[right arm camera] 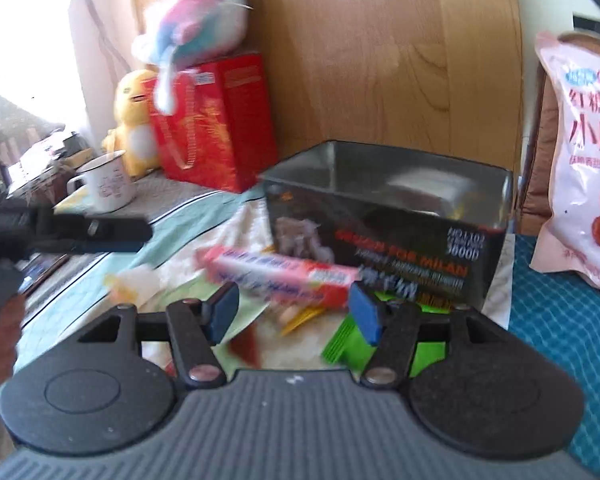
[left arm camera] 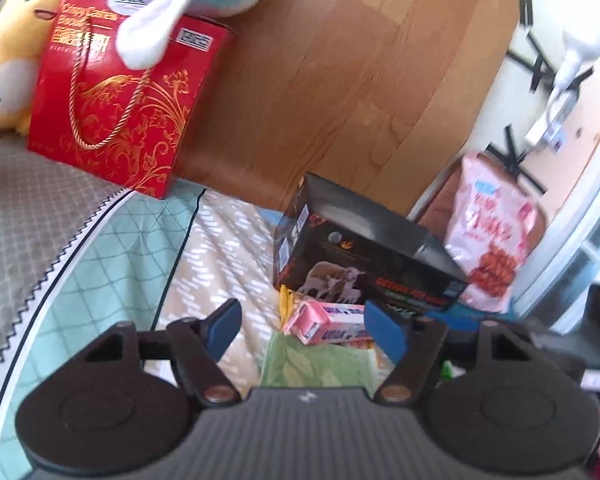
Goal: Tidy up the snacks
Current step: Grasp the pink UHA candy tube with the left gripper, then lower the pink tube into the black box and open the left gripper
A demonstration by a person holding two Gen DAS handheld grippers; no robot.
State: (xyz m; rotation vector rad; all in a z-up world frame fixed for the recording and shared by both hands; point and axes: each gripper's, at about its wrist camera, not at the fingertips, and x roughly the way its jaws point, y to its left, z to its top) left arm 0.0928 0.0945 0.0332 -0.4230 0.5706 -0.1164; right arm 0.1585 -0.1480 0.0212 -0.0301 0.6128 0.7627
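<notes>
Pink snack box (right arm camera: 280,276): long carton, blurred, lying just in front of the black tin; it sits between the right gripper's pads, but whether they press on it cannot be told.
Black tin (right arm camera: 388,220): open-topped container on the bed, likely the snacks' destination; a pale packet shows inside, otherwise it looks nearly unfilled.
Loose snacks: green packet (left arm camera: 320,364), yellow wrapper (left arm camera: 287,300) and a red piece (right arm camera: 246,346) lie scattered before the tin, not yet stowed.
Pink snack bag (left arm camera: 490,232): stands upright beside the tin, outside it.
Right gripper (right arm camera: 294,312): jaws about half apart, around the carton.
Left gripper (left arm camera: 306,330): jaws parted, empty, above the green packet.
Red gift box (left arm camera: 116,92): well apart, by the headboard, plush toys around it.
Progress: early; judged mostly undone.
</notes>
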